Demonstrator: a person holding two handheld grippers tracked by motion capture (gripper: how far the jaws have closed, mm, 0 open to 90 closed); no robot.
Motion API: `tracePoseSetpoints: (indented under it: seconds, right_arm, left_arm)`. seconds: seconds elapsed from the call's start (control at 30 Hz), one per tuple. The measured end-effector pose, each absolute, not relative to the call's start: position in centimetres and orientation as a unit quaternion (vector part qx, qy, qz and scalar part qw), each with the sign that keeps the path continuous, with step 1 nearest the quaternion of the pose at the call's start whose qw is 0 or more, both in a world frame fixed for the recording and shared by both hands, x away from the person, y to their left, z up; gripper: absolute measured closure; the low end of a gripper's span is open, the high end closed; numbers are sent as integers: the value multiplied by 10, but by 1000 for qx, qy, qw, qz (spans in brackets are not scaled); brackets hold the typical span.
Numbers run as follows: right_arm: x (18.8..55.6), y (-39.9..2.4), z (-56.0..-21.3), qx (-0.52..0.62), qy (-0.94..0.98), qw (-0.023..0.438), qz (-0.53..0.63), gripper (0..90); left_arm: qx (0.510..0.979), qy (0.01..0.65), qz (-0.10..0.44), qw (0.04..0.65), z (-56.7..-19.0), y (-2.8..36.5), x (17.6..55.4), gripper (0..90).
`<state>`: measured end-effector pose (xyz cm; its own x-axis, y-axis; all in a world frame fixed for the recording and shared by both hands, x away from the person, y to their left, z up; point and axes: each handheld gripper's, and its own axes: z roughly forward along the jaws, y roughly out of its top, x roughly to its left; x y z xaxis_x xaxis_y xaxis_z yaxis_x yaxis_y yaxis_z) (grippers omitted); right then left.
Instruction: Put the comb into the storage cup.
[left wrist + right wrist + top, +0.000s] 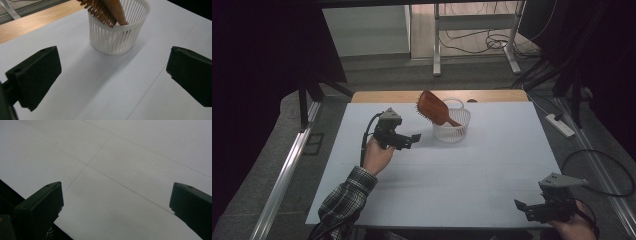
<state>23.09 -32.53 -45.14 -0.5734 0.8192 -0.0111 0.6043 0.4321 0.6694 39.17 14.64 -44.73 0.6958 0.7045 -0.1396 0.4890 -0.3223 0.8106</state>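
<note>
A brown wooden hairbrush (432, 107) stands handle-down in a white slatted basket (452, 131) at the back middle of the white table; its bristled head leans out over the rim to the left. In the left gripper view the basket (117, 37) sits just ahead, with the hairbrush (105, 10) poking out of it. My left gripper (414, 138) hovers just left of the basket, open and empty. My right gripper (521, 207) rests at the front right corner of the table, open over bare tabletop.
The white table (462, 170) has a wooden strip (382, 96) along its far edge. A power strip (562, 125) lies on the floor to the right. Metal desk legs (437, 45) and cables stand behind. A rail (287, 170) runs along the left.
</note>
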Motion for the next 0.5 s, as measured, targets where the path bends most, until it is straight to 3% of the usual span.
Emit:
tracePoseSetpoints:
  seconds: [0.5]
  right_arm:
    - [230, -325, -451, 425, 831, 170, 316, 0]
  left_arm:
    - [804, 378, 128, 441, -451, 153, 380, 0]
